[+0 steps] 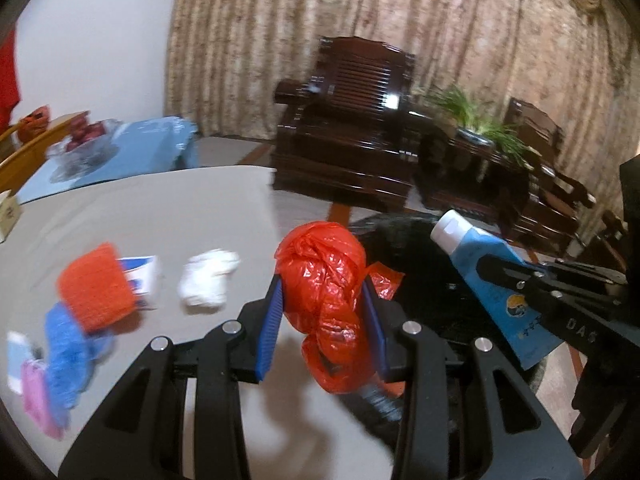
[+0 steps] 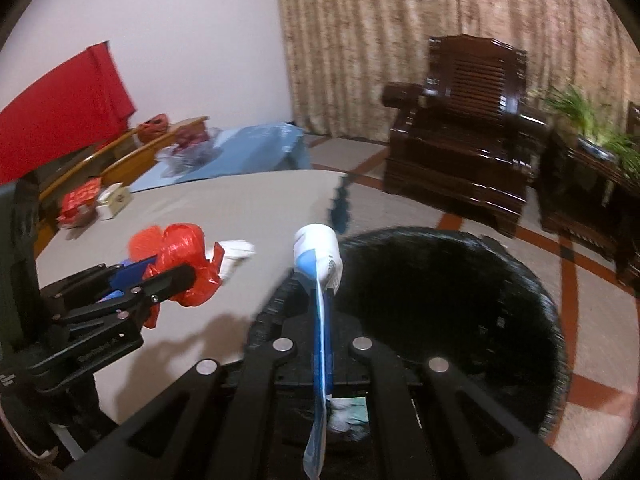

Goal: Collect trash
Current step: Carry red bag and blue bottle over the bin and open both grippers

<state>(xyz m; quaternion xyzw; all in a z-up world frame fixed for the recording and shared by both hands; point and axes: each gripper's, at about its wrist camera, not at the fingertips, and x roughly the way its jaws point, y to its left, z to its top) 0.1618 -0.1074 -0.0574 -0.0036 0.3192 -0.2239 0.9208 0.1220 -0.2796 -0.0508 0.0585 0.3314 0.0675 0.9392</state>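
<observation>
The left gripper [image 1: 322,300] points forward and downward, its blue-padded jaws clamped on either side of a crumpled red plastic bag [image 1: 326,280], which hangs above the near edge of the grey table [image 1: 160,208], just beside the bin. To its right, the right gripper [image 2: 322,288] tilts down at about the same angle, its jaws pressed together on the flat body of a blue and white tube [image 2: 318,256], white cap forward, held over the rim of the black-lined trash bin [image 2: 440,288] that stands on the floor against the table. Still lying on the table, left of the left gripper, are a white crumpled tissue [image 1: 208,280], an orange mesh piece [image 1: 96,284] resting over a small white and blue box [image 1: 146,280], a blue mesh piece [image 1: 68,352] and a pink item [image 1: 38,400]. Farther off stand a dark wooden armchair [image 1: 348,128], a potted green plant [image 1: 480,120] and a patterned curtain [image 1: 360,8].
</observation>
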